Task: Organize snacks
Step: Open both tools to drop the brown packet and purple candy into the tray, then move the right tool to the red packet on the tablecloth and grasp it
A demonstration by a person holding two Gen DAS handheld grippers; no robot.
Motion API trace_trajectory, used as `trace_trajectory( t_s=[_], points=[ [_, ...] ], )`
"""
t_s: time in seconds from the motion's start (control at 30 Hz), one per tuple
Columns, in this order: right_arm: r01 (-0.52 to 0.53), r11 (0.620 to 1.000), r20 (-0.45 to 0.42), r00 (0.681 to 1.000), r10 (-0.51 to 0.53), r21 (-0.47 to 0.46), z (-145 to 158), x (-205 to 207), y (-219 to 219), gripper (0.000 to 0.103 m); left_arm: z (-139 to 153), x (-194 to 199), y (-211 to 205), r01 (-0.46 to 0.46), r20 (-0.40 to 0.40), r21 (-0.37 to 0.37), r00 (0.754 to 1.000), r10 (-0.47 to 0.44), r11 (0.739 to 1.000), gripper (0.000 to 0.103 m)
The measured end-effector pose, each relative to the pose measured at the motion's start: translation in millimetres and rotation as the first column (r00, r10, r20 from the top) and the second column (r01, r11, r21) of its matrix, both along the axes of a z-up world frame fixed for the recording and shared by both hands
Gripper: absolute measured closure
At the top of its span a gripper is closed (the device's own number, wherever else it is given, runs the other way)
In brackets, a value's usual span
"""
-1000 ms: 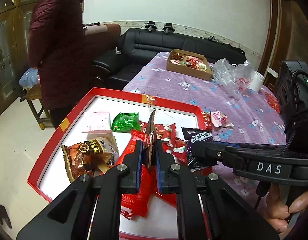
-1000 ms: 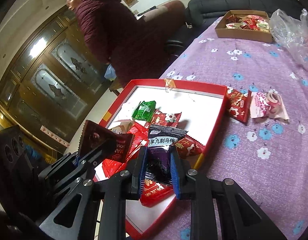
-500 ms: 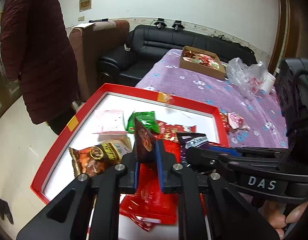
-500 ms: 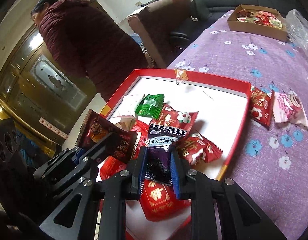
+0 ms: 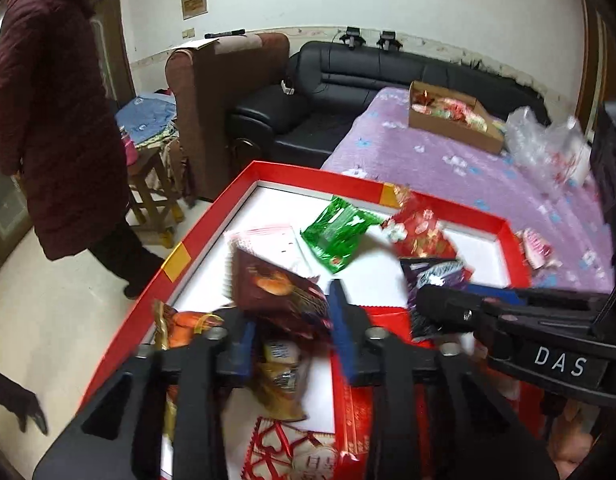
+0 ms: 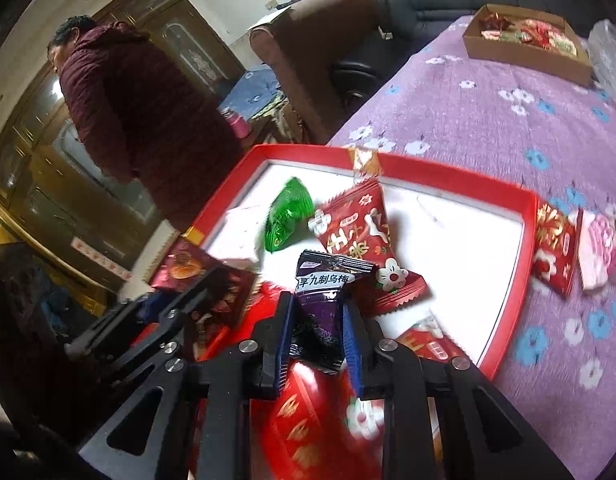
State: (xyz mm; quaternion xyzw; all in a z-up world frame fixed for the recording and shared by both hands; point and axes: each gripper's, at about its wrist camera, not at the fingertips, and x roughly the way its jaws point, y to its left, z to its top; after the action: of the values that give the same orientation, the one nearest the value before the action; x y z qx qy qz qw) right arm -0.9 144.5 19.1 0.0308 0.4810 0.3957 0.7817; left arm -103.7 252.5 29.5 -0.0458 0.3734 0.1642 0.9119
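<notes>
A red tray with a white floor holds several snack packets on the purple flowered cloth. My left gripper hangs over the tray's near left part with its jaws opening. A dark brown packet leans loose between them, away from the left pad. My right gripper is just to its right, low over the tray. Its jaws are opening too, but a black and purple plum packet still stands upright between the pads and fills the gap. A green packet and a red flowered packet lie farther in.
A cardboard box of sweets and a clear plastic bag sit at the cloth's far end. Two loose packets lie right of the tray. A person in a maroon coat stands left, near a brown armchair.
Both grippers have moved forward and lower over the tray. The left jaws have parted and the brown packet has tipped over to the left. The right gripper still carries the plum packet.
</notes>
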Motion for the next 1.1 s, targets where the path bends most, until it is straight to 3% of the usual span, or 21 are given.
trace_trajectory(
  t_s=[0.07,0.13,0.2,0.27,0.37,0.47,0.53,0.6,0.67,0.97,1.1],
  points=[
    [-0.013,1.000,0.002,1.000,0.013,-0.003,0,3,1,0.070,2,-2,0,0.009,0.000,-0.016,1.000,-0.009,1.000,0.046],
    [-0.016,1.000,0.005,1.000,0.016,0.024,6,5,-10,0.070,4,-7,4,0.004,0.007,-0.036,1.000,-0.003,0.999,0.037],
    [-0.011,0.997,0.016,1.000,0.010,0.075,20,8,-32,0.070,8,-13,8,-0.004,0.019,-0.056,1.000,0.005,0.998,0.037],
    [0.008,0.993,0.056,0.998,-0.014,0.116,36,11,-58,0.062,16,-22,13,-0.014,0.045,-0.075,0.999,0.018,0.997,0.037],
    [0.137,0.983,0.148,0.977,-0.155,0.125,57,24,-112,0.048,31,-29,13,-0.029,0.089,-0.052,0.995,0.033,0.998,0.034],
    [0.242,0.963,0.089,0.963,-0.254,0.122,52,51,-148,0.047,43,-33,8,-0.016,0.125,-0.040,0.992,0.021,0.999,0.028],
    [0.293,0.954,0.026,0.955,-0.295,0.069,39,73,-162,0.047,49,-36,2,0.001,0.140,-0.032,0.990,0.003,0.999,0.028],
    [0.340,0.940,0.003,0.940,-0.340,0.007,25,87,-167,0.049,53,-34,-7,0.025,0.144,-0.020,0.989,-0.022,0.999,0.028],
    [0.327,0.945,-0.008,0.945,-0.327,0.007,16,97,-161,0.050,54,-32,-17,0.048,0.135,-0.004,0.990,-0.047,0.999,0.028],
    [0.210,0.970,0.144,0.971,-0.192,-0.125,-8,104,-103,0.051,55,-31,-43,0.099,0.103,0.029,0.989,-0.102,0.995,0.028],
    [0.221,0.962,0.149,0.969,-0.198,-0.162,-23,106,-111,0.061,54,-30,-44,0.096,0.097,0.022,0.990,-0.098,0.995,0.028]
  ],
)
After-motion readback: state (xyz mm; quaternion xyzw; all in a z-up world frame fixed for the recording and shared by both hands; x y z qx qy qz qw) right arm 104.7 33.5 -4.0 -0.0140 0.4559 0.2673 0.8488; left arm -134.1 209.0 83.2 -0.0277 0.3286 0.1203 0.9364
